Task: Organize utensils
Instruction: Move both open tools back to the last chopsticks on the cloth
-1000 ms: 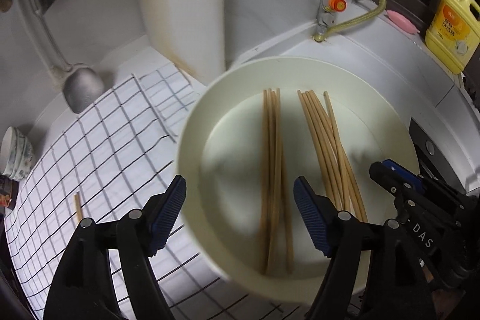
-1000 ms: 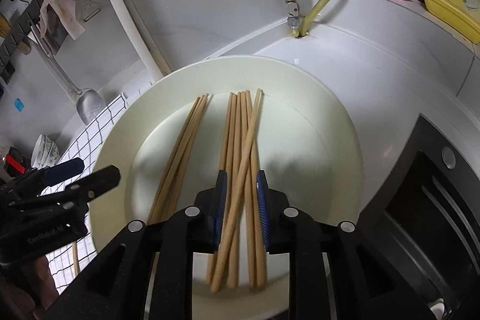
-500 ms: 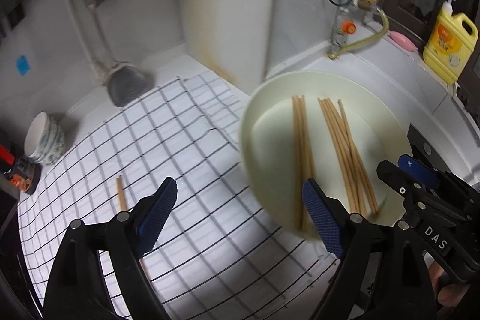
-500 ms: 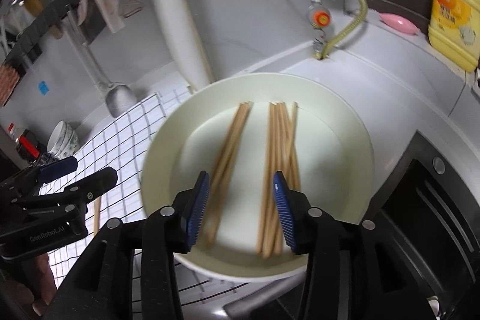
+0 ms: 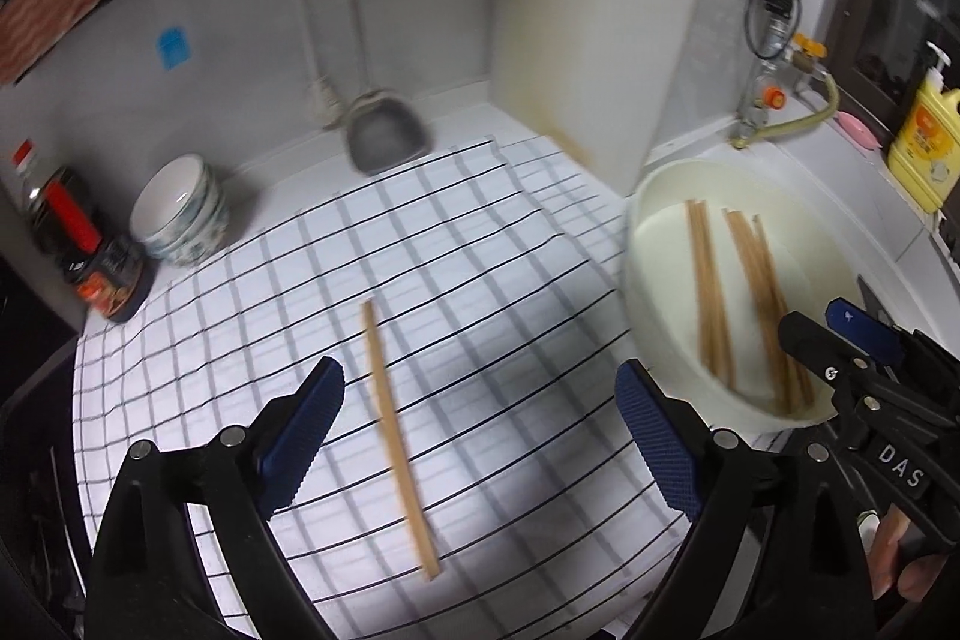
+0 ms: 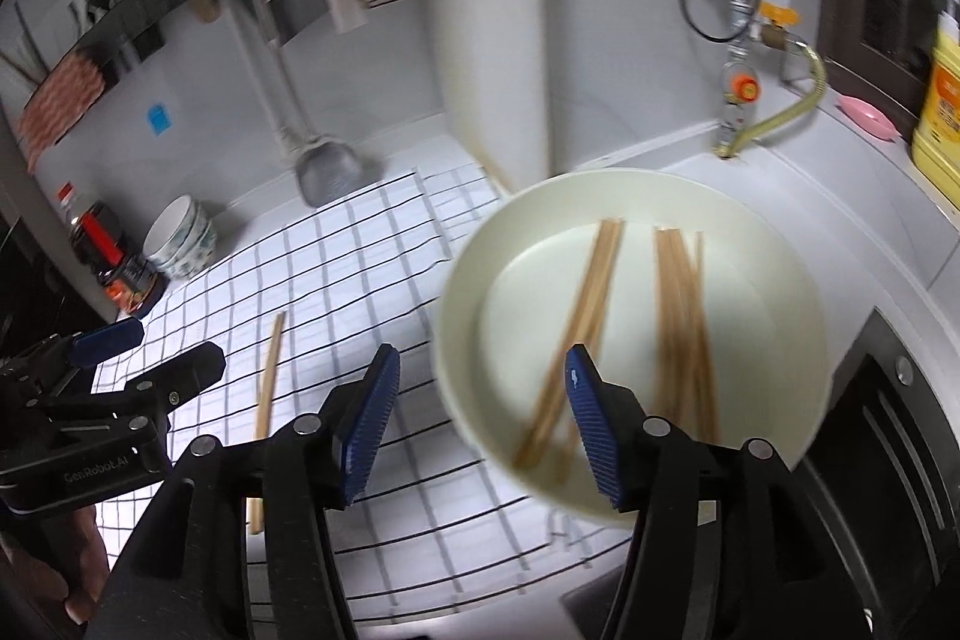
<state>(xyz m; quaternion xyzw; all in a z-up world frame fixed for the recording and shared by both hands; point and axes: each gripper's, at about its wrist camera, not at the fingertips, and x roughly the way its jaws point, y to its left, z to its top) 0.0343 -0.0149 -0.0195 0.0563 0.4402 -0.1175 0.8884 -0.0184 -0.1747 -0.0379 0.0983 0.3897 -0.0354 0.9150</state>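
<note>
A cream plate [image 5: 654,244] [image 6: 780,244] holds several wooden chopsticks [image 5: 708,292] [image 6: 684,316] in two bunches. One loose chopstick [image 5: 393,430] [image 6: 267,376] lies on the white checked cloth [image 5: 300,280] [image 6: 360,268]. My left gripper [image 5: 480,436] is open and empty, above the cloth with the loose chopstick between its fingers' lines. My right gripper [image 6: 480,418] is open and empty, over the plate's left rim. Each gripper shows in the other's view, the right one [image 5: 852,340] and the left one [image 6: 120,364].
Stacked bowls [image 5: 180,214] [image 6: 180,235] and dark sauce jars [image 5: 78,244] [image 6: 108,256] stand at the cloth's far left. A metal ladle [image 5: 384,136] [image 6: 330,166] hangs against the back wall. A yellow soap bottle [image 5: 927,136], a gas valve [image 6: 741,88] and a stove edge [image 6: 900,448] are at the right.
My right gripper let go of the chopstick bunch in the plate and opened wide. Both grippers pulled back and swung left, off the plate toward the cloth and the loose chopstick.
</note>
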